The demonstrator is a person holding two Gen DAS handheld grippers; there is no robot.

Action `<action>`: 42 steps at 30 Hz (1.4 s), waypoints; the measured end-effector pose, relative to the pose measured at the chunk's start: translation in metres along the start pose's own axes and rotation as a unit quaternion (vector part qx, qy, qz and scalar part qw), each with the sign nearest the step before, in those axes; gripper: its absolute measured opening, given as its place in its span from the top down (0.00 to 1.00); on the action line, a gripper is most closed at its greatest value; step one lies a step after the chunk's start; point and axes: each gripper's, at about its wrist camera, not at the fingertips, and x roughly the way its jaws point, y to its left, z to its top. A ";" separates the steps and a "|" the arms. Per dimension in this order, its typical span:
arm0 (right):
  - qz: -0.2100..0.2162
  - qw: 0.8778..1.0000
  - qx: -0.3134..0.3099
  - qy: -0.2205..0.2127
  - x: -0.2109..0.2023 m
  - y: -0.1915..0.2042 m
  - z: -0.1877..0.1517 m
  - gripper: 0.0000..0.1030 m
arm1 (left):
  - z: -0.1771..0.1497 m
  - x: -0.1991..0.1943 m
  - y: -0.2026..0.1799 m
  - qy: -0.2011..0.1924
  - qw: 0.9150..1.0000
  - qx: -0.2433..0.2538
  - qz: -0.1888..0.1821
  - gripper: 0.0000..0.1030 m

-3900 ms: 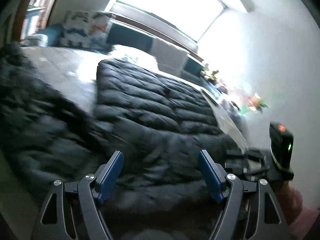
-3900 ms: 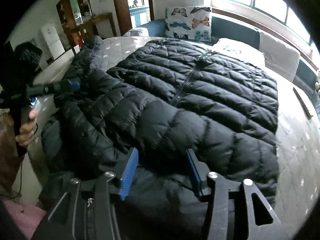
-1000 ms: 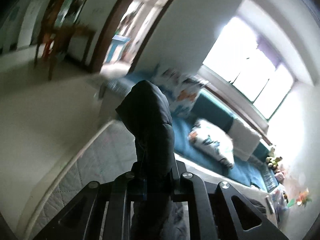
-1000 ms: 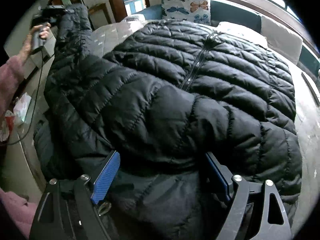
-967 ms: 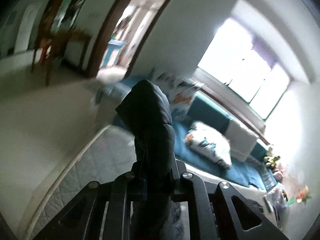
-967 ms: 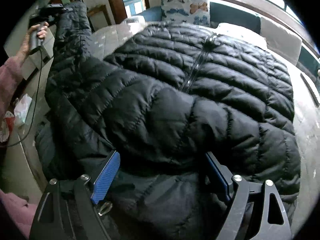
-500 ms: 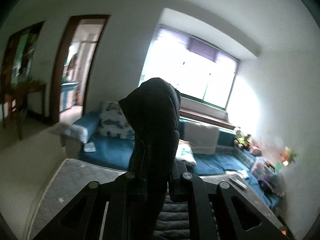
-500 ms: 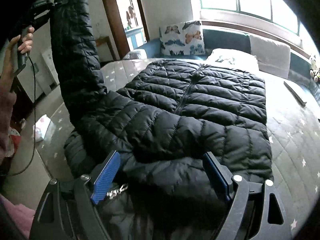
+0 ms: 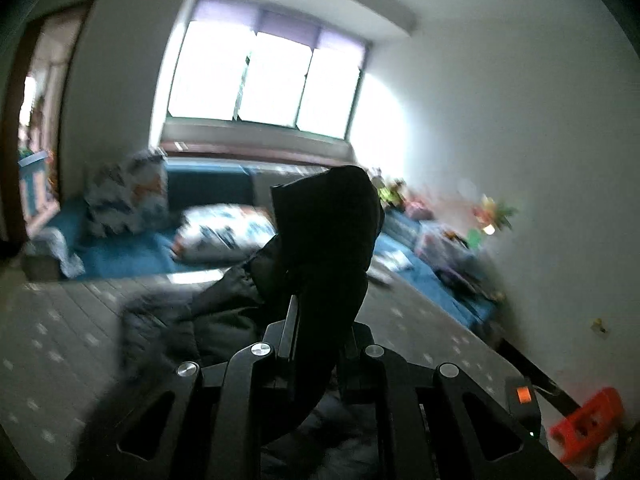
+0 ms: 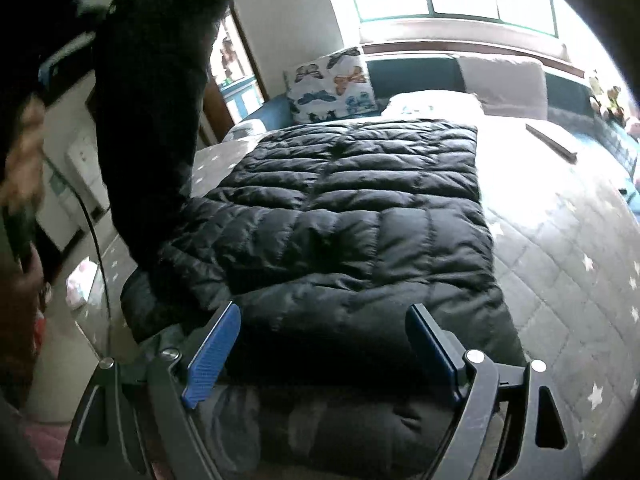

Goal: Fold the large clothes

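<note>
The left claw is pinching the black sleeve, which is rising up the left of the right-wrist frame. The puffer jacket is lying mid-frame on the bed (body flat). The right claw is gaping wide, apparently just hovering over the hem.

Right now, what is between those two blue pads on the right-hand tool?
In the right wrist view, the near edge of the black jacket lies between the right gripper's wide-open blue pads; neither pad presses on it.
</note>
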 end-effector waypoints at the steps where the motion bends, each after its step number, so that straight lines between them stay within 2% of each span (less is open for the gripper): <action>1: -0.002 1.000 0.006 0.000 -0.001 -0.004 -0.002 0.10 | -0.012 0.019 -0.018 0.017 1.000 -0.002 -0.012 0.87; 5: -0.010 0.999 0.038 -0.003 -0.007 -0.026 -0.010 0.10 | -0.065 0.077 -0.057 0.078 0.996 -0.001 -0.030 0.87; 11: -0.016 0.996 0.082 0.005 -0.012 -0.052 -0.026 0.10 | -0.142 0.149 -0.076 0.174 0.984 0.003 -0.034 0.86; 14: -0.009 0.995 0.099 0.004 -0.016 -0.058 -0.029 0.10 | -0.173 0.176 -0.063 0.200 0.979 0.007 -0.033 0.86; 16: -0.007 0.995 0.104 -0.001 -0.021 -0.060 -0.027 0.10 | -0.176 0.184 -0.053 0.202 0.979 0.012 -0.035 0.77; 18: -0.006 0.995 0.104 -0.007 -0.026 -0.062 -0.023 0.10 | -0.174 0.182 -0.048 0.203 0.978 0.010 -0.054 0.58; 19: -0.005 0.994 0.105 -0.012 -0.029 -0.062 -0.020 0.10 | -0.170 0.180 -0.047 0.198 0.978 0.011 -0.068 0.51; 21: 0.003 0.994 0.111 -0.020 -0.034 -0.064 -0.013 0.10 | -0.166 0.163 -0.048 0.184 0.980 0.020 -0.079 0.31; 24: 0.014 0.993 0.116 -0.029 -0.038 -0.065 -0.002 0.10 | -0.155 0.125 -0.059 0.159 0.983 0.038 -0.080 0.26; 28: 0.041 0.992 0.115 -0.029 -0.036 -0.060 0.015 0.10 | -0.129 0.075 -0.039 0.145 0.986 0.018 -0.084 0.25; 30: 0.052 0.992 0.113 -0.024 -0.030 -0.058 0.024 0.10 | -0.113 0.049 -0.018 0.136 0.988 0.001 -0.072 0.25; 32: 0.043 0.993 0.110 -0.017 -0.019 -0.057 0.030 0.10 | -0.098 0.021 0.015 0.121 0.991 -0.016 -0.047 0.24; 35: 0.032 0.994 0.107 -0.010 -0.003 -0.058 0.038 0.16 | -0.087 -0.011 0.066 0.091 0.995 -0.037 0.024 0.23; 36: 0.023 0.994 0.106 -0.010 0.003 -0.059 0.040 0.22 | -0.087 -0.021 0.088 0.087 0.993 -0.048 0.061 0.23; 37: 0.019 0.994 0.106 -0.009 0.006 -0.059 0.040 0.32 | -0.085 -0.028 0.103 0.088 0.991 -0.057 0.084 0.23; 39: 0.027 0.994 0.109 -0.003 0.015 -0.060 0.043 0.47 | -0.088 -0.038 0.142 0.098 0.982 -0.084 0.136 0.23; 40: 0.031 0.994 0.109 0.001 0.016 -0.060 0.042 0.51 | -0.093 -0.040 0.161 0.105 0.978 -0.100 0.153 0.23; 42: 0.030 0.994 0.102 0.011 0.023 -0.056 0.044 0.67 | -0.103 -0.038 0.193 0.124 0.970 -0.126 0.169 0.23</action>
